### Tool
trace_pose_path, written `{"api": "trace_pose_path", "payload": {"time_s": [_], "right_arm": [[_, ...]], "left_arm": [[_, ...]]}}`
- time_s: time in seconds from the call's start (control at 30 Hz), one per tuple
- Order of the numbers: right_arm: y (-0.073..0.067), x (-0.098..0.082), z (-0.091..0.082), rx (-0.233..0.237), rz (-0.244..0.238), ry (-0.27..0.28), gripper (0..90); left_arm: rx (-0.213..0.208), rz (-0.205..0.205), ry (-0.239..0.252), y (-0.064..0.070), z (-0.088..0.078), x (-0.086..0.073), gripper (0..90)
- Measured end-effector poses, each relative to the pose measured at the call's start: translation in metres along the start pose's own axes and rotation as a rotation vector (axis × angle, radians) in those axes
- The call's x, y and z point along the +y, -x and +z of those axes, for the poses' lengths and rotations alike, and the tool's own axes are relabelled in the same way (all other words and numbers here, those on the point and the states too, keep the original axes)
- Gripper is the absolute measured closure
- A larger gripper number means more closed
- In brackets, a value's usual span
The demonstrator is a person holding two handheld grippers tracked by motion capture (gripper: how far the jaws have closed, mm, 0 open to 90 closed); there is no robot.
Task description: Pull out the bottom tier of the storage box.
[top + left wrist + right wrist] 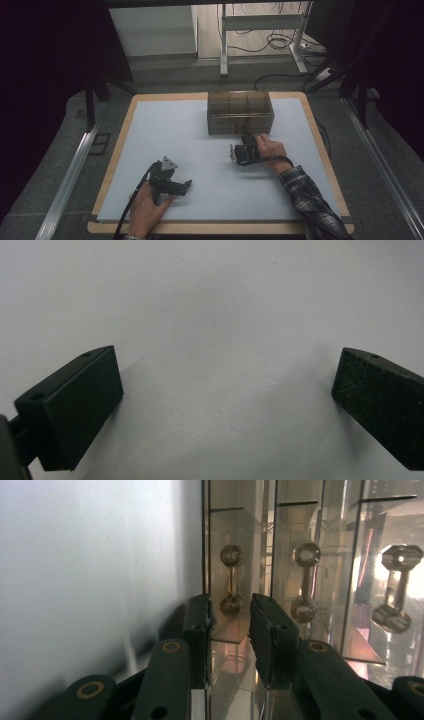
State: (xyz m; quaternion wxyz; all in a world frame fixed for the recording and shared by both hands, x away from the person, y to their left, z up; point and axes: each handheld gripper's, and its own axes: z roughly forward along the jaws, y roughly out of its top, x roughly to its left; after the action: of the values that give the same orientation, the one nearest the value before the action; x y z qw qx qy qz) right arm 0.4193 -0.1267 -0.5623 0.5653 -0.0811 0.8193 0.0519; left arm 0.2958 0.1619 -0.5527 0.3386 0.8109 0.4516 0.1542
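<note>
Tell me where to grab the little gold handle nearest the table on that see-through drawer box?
Probably best to grab the handle by its thin middle bar, coming straight at the front of the drawer box. The bar is slim enough for one jaw on each side, and the fat knobs at both ends should stop the grip sliding off.

Glossy smoked clear-plastic drawers (240, 112), upper centre; shiny brass-look metal handles (231, 580) gleam behind. Matt white mat (200, 165) on a pale wood table (116, 150). Matt black jaw pads (75, 410), lower left.
</note>
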Motion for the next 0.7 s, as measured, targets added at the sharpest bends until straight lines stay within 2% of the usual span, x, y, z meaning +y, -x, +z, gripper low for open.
{"api": "trace_pose_path", "payload": {"time_s": [0.1,0.13,0.17,0.43,0.47,0.53,0.63,0.7], "right_arm": [[-0.0002,0.0015,0.0039,-0.003,-0.006,-0.005,73.0],[0.0009,0.0017,0.0061,0.044,-0.002,0.001,73.7],[-0.0012,0.0027,0.0058,-0.023,-0.013,-0.014,75.7],[-0.0035,0.0063,0.0074,-0.034,-0.033,-0.024,79.3],[-0.004,0.006,0.0066,-0.049,-0.03,-0.015,79.6],[-0.0033,0.0062,0.0056,-0.032,-0.033,-0.017,79.7],[-0.0043,0.0061,0.0031,-0.05,-0.03,-0.013,79.7],[-0.0035,0.0058,0.0008,-0.02,-0.023,-0.01,79.7]], "left_arm": [[0.0,0.0,0.0,0.0,0.0,0.0,0.0],[0.0,0.0,0.0,0.0,0.0,0.0,0.0],[0.0,0.0,0.0,0.0,0.0,0.0,0.0],[0.0,0.001,0.0,0.0,0.0,0.0,0.0],[0.0,0.0,0.0,0.0,0.0,0.0,0.0],[0.0,0.0,0.0,0.0,0.0,0.0,0.0],[0.0,0.0,0.0,0.0,0.0,0.0,0.0],[0.0,0.0,0.0,0.0,0.0,0.0,0.0]]}}
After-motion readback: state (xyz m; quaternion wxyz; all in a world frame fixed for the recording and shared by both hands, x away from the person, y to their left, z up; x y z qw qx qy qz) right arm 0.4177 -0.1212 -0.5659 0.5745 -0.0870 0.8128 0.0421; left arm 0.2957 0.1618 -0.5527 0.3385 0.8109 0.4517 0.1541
